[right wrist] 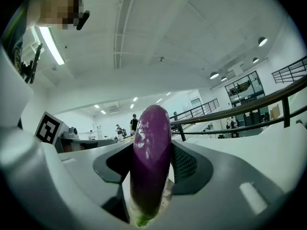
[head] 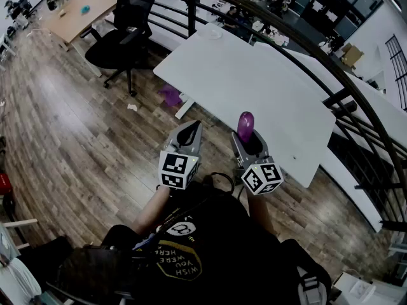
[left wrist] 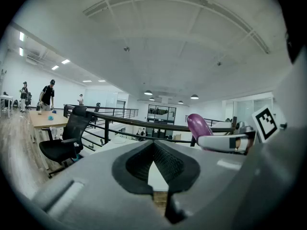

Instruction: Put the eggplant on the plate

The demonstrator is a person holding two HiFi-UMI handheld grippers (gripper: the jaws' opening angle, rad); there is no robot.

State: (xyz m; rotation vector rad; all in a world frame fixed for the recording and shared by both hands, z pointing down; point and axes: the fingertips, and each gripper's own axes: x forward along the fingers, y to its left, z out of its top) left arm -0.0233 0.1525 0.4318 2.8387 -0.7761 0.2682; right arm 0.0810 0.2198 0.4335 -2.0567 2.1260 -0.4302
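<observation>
A purple eggplant (head: 245,124) stands upright between the jaws of my right gripper (head: 249,134), which is shut on it near its green stem end. In the right gripper view the eggplant (right wrist: 151,162) fills the gap of the right gripper (right wrist: 152,150). My left gripper (head: 189,131) is held beside it, shut, with nothing between its tips (left wrist: 153,145). From the left gripper view the eggplant (left wrist: 199,126) shows to the right. A small white plate (head: 212,33) lies at the far end of the white table (head: 254,88), well ahead of both grippers.
Both grippers hover over the wood floor just short of the table's near edge. A black office chair (head: 124,37) stands to the left, with a purple object (head: 170,95) on the floor beside the table leg. A dark railing (head: 331,62) runs behind the table.
</observation>
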